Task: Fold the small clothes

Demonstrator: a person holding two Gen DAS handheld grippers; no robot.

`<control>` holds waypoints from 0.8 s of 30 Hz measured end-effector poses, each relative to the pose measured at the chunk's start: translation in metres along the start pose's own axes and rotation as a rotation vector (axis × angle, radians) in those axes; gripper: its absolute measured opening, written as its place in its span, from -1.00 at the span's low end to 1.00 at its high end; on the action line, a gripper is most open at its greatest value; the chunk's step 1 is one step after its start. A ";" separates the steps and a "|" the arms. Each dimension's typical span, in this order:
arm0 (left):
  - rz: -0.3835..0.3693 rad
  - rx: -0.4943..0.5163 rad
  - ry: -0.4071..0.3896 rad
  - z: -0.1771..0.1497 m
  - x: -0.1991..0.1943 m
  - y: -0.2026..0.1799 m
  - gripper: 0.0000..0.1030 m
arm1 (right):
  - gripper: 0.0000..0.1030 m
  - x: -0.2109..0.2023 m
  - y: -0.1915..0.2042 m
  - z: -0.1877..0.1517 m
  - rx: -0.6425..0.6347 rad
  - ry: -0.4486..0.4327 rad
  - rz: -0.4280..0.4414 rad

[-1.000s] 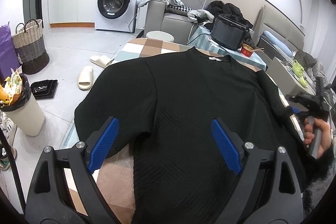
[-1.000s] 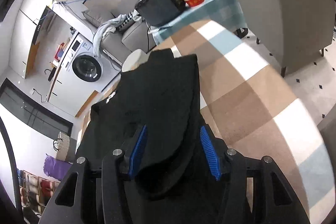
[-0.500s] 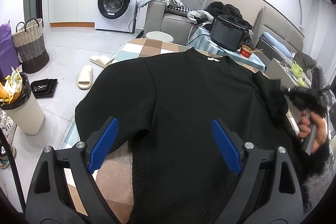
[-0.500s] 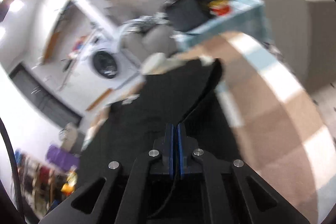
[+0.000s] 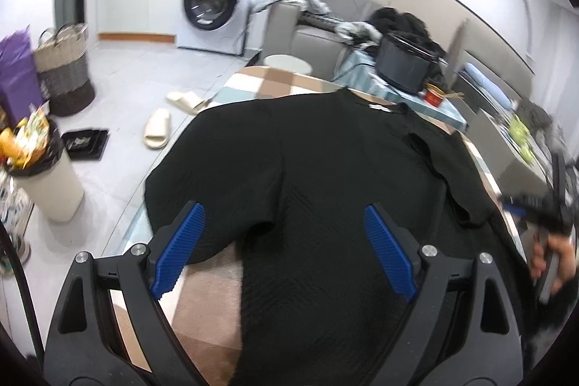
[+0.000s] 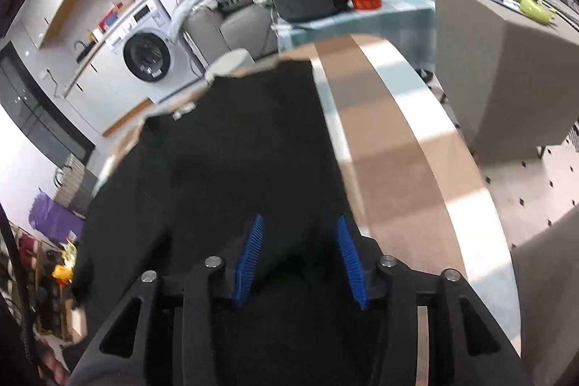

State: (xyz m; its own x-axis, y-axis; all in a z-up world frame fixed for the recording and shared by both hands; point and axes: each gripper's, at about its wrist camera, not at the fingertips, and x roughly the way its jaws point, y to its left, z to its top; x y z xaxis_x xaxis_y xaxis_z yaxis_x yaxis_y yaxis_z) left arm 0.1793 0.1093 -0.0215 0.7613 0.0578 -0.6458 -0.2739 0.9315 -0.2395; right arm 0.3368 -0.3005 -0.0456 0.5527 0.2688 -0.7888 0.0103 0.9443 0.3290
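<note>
Black top (image 5: pixel 325 176) flat on tabletop (image 6: pixel 405 169); we judge right sleeve (image 5: pixel 456 183) folded in, left sleeve pending. Left gripper (image 5: pixel 286 252), right gripper (image 6: pixel 300 255) both spread, empty.

A black textured short-sleeved top (image 5: pixel 325 176) lies flat on the checked surface (image 6: pixel 405 169), collar toward the far edge. One sleeve overhangs the left edge; the other is folded inward onto the body.
</note>
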 end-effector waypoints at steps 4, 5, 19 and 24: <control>0.036 -0.085 0.030 0.001 0.003 0.022 0.72 | -0.17 0.012 -0.001 -0.014 -0.034 0.022 -0.026; 0.050 -0.112 0.041 0.001 0.002 0.031 0.72 | -0.30 0.015 -0.001 -0.015 -0.042 0.030 -0.036; 0.006 -0.511 0.224 -0.020 0.043 0.165 0.50 | -0.23 -0.015 -0.007 -0.055 -0.024 0.052 0.015; 0.086 -0.397 0.209 0.001 0.069 0.169 0.36 | -0.23 -0.018 -0.008 -0.060 -0.017 0.050 0.020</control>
State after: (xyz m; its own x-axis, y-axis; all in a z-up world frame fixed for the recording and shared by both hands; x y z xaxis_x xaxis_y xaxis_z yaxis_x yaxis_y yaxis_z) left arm 0.1861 0.2713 -0.1061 0.6024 0.0168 -0.7980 -0.5657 0.7143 -0.4120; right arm 0.2764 -0.3017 -0.0649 0.5102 0.2961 -0.8075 -0.0148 0.9418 0.3359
